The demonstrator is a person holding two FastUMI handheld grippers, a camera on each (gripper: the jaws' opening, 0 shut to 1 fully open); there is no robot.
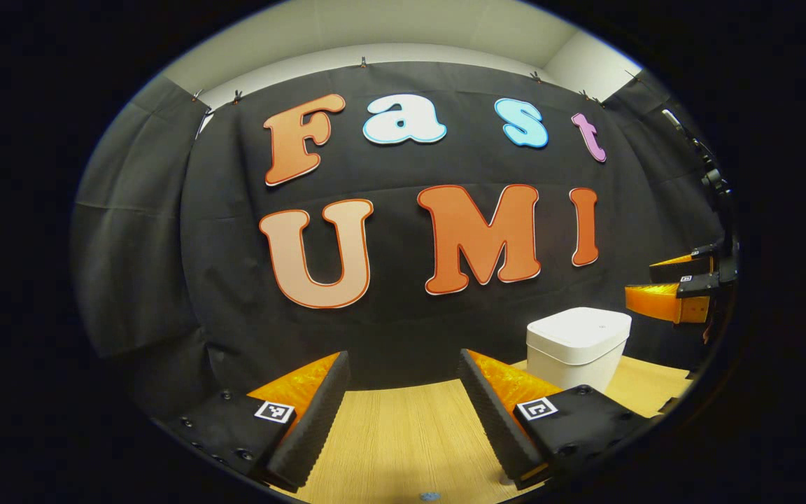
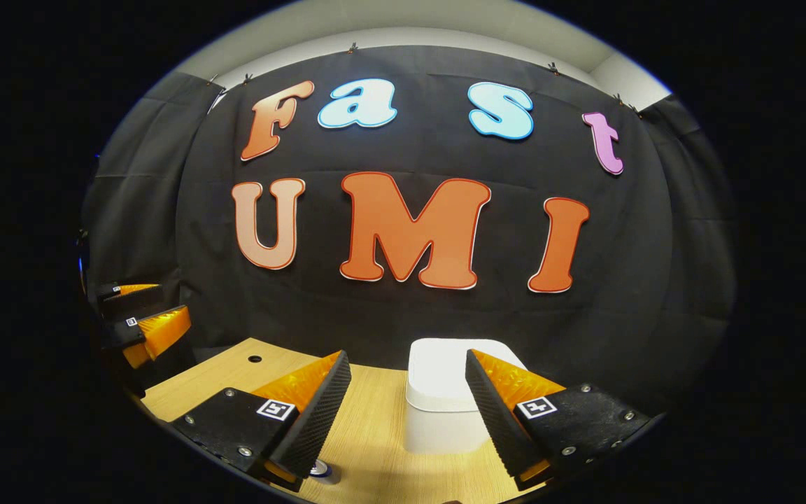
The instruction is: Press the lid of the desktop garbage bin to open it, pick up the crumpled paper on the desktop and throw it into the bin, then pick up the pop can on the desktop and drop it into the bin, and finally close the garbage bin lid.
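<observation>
Garbage bin (image 2: 445, 392) white, lid down, unmarked, on wooden desktop (image 1: 403, 434), left tongs (image 1: 403, 420) and right tongs (image 2: 408, 420) spread wide, empty.

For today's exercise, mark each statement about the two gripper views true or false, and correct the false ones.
1. The garbage bin has its lid shut. True.
2. The left gripper holds crumpled paper. False: its fingers stand apart with nothing between them.
3. The bin stands on a wooden table. True.
4. The right gripper is clamped on the bin's lid. False: it is open, and the bin lies beyond its fingertips, seen between them.
5. In the left gripper view, the bin lies to the left of that gripper's fingers. False: it lies to the right.
</observation>
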